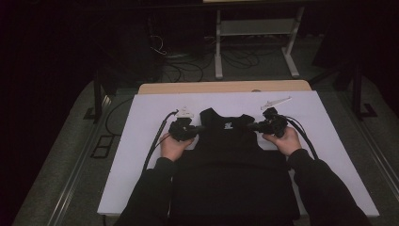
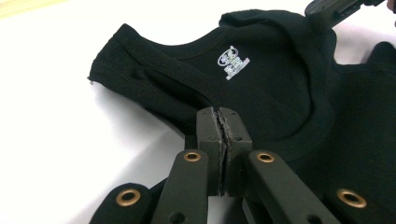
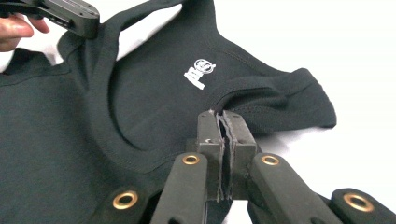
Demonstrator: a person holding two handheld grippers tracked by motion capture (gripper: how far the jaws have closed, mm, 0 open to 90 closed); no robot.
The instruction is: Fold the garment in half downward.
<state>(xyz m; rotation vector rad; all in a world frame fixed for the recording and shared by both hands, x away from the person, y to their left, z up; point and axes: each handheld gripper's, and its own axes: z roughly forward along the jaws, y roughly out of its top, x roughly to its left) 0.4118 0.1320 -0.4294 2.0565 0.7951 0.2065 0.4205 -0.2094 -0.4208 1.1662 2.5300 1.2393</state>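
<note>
– Any writing to read?
– A small white printed logo [image 2: 233, 61] sits inside the neck of the black garment [image 2: 280, 88]; its letters are too small to read

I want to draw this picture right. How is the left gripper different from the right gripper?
The left gripper sits at the left side of the black shirt and pinches its left shoulder strap; the right gripper sits at the right side and pinches the other strap. A white tag-like piece lies just behind the left gripper, while a longer white piece lies behind the right gripper. Both are black, hand-held, trail a cable, and have their fingers shut on the shirt.
</note>
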